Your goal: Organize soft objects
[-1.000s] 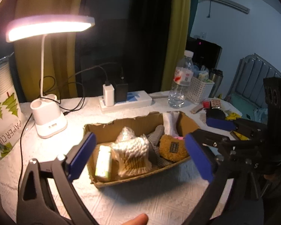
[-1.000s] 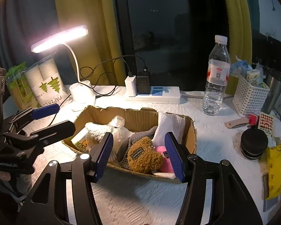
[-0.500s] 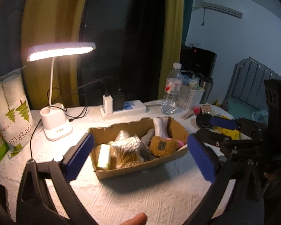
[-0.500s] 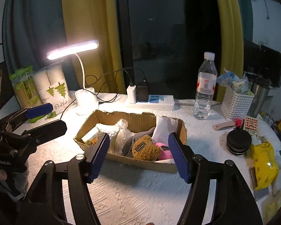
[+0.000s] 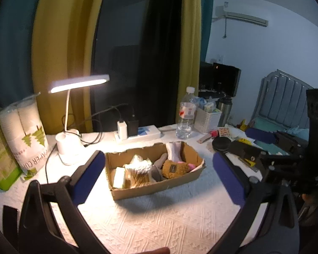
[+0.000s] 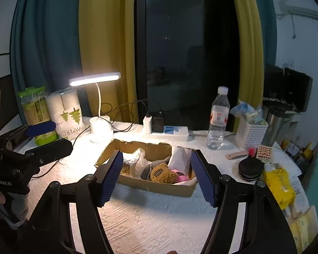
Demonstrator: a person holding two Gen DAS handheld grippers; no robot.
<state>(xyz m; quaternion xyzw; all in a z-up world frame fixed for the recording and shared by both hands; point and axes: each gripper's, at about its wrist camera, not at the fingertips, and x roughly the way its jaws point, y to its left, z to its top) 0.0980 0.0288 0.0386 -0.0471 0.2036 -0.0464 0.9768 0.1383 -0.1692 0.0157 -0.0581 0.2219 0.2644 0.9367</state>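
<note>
- Left wrist view: the left gripper (image 5: 156,177) is spread wide, nothing between its pads; the cardboard box (image 5: 159,188) of soft items is seen just ahead
- the right gripper (image 6: 158,177), jaws just widened, is empty; the box lies beyond

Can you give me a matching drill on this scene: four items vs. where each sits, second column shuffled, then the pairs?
Items:
1. brown plush toy
2. water bottle
3. desk lamp
4. black round case

Places:
A. on the table right of the cardboard box, near the yellow packet
B. standing behind the box's left end, lit
C. inside the cardboard box
D. upright between the power strip and the white basket

Pairs: 1-C, 2-D, 3-B, 4-A
</note>
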